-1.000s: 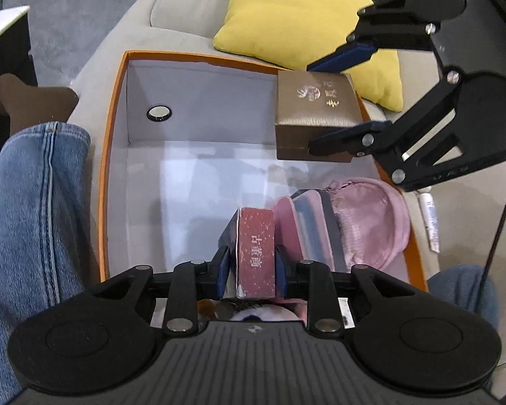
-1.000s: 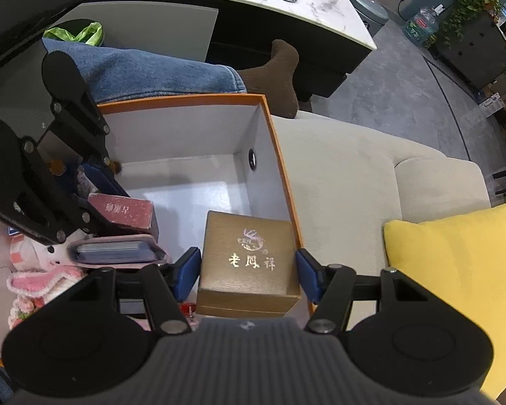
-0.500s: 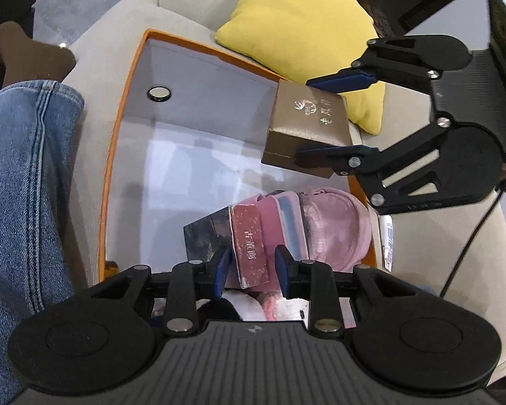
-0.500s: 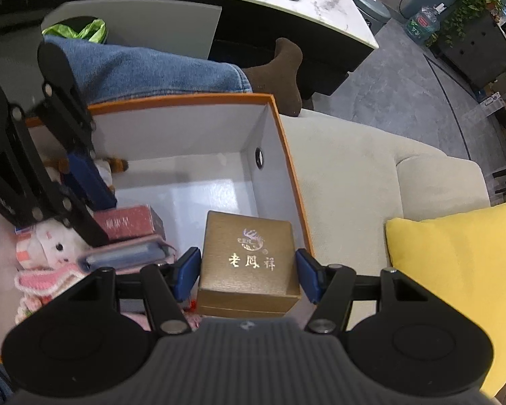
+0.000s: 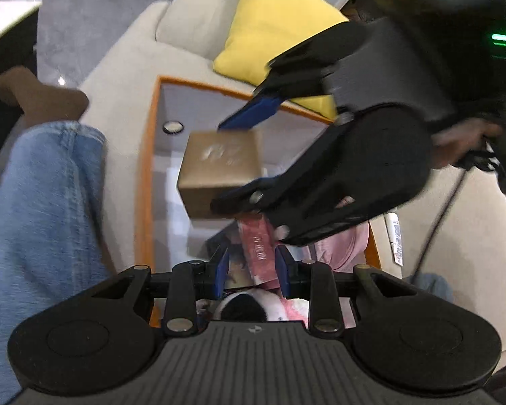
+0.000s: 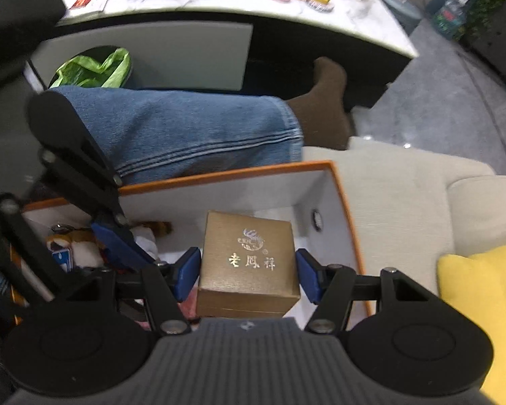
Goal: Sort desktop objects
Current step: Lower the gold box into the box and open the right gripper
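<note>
Both jaws differ: the right gripper [image 6: 248, 271] clamps the gold box [image 6: 249, 263] over the orange-rimmed box [image 6: 345, 202], while the left gripper [image 5: 252, 266] stands partly open around the red box [image 5: 258, 248], pads not touching. At 12 o'clock of the left gripper the right gripper blocks the view; a jeans leg [image 6: 185, 131] lies beside the rim.

A yellow cushion [image 5: 280, 27] is lying on the beige sofa [image 6: 398, 199]; a green bag [image 6: 94, 69] is sitting beyond a jeans leg [image 6: 185, 128].

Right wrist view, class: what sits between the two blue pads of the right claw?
A gold box with lettering on its lid, held over the orange-rimmed box; the right wrist view shows it.
</note>
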Demonstrator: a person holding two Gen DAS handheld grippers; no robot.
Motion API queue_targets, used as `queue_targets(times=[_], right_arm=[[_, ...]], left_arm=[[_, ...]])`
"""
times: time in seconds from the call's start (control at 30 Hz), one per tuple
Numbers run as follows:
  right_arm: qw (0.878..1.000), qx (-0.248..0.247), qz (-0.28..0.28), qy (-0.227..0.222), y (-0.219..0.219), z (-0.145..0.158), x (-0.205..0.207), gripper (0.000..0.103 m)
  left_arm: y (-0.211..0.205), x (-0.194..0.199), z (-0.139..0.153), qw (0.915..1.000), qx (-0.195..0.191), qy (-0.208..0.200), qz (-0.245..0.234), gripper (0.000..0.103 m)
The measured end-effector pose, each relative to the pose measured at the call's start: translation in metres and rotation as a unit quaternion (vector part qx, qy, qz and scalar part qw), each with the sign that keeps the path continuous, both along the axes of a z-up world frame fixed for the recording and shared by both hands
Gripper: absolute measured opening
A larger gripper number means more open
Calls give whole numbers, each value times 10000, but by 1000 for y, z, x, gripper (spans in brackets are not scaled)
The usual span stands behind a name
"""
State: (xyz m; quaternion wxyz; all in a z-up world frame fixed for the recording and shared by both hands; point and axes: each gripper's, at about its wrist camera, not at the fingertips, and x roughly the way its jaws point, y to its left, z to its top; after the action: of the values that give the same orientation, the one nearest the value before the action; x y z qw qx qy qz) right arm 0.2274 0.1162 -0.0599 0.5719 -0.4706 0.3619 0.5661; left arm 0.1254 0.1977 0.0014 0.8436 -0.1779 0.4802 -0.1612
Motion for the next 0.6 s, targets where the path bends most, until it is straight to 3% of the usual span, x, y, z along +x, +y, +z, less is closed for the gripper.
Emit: queue_targets(times=[0.33, 0.6], right_arm=[[9924, -1106, 438, 328, 51, -38, -10, 63], [9843, -1604, 606, 425, 65, -71, -25, 63]], left_arm=[[31, -32, 29, 9973, 634, -316, 217, 33], [50, -30, 21, 9971, 630, -210, 375, 33]])
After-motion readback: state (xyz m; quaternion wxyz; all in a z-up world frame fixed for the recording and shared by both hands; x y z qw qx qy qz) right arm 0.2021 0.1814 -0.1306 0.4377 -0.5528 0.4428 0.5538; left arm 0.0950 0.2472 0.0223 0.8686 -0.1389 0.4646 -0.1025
